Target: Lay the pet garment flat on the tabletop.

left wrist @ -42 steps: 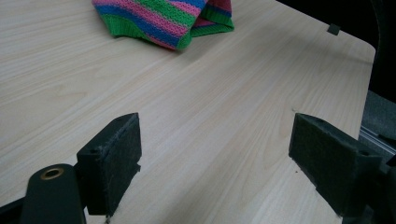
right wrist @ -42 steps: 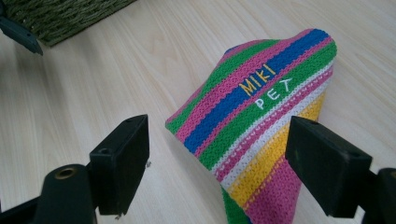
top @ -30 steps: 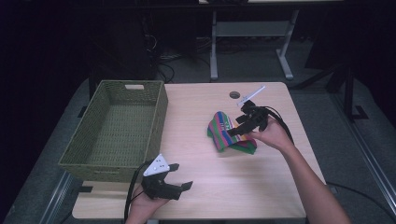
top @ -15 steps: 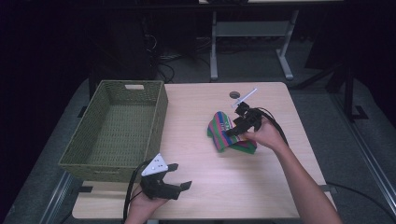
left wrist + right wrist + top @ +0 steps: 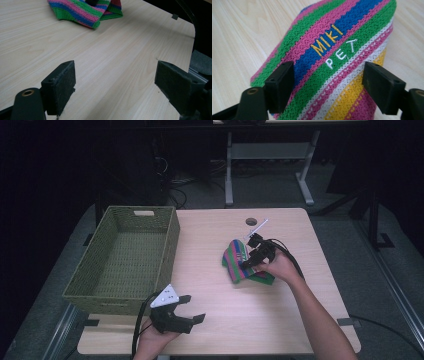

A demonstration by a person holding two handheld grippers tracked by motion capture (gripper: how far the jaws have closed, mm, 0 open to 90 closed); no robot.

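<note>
— Dark room all round, and a pale wood-grain table point(image 5: 215, 235) in the middle. What is the job, as you read it?

— Picking up the striped knitted garment point(image 5: 239, 262), pink, green, blue, yellow and white, lying right of the table's middle. The likely home is the green woven rectangular basket point(image 5: 125, 257) at the left, though that is my guess.

— And the right gripper point(image 5: 327, 82)?

— Its fingers point(image 5: 280, 85) stand wide apart, straddling the knit just below the stitched words "MIKI PET". Nothing is pinched yet. To do it well, I would press down so that both pads bite a good fold of several layers, not one loose edge, then close fully before lifting, or the cloth may sag and drag.

— The left gripper point(image 5: 176, 316)?

— Parked near the front edge beside the basket, fingers point(image 5: 60, 87) wide and holding nothing, above bare table, well apart from the garment.

— Anything unclear?

— How the garment is folded underneath, and whether the pads already touch the knit. The hand hides part of it in the high view. A small dark round mark point(image 5: 251, 221) and a thin white stick point(image 5: 256, 228) beyond it are too small to identify.
</note>
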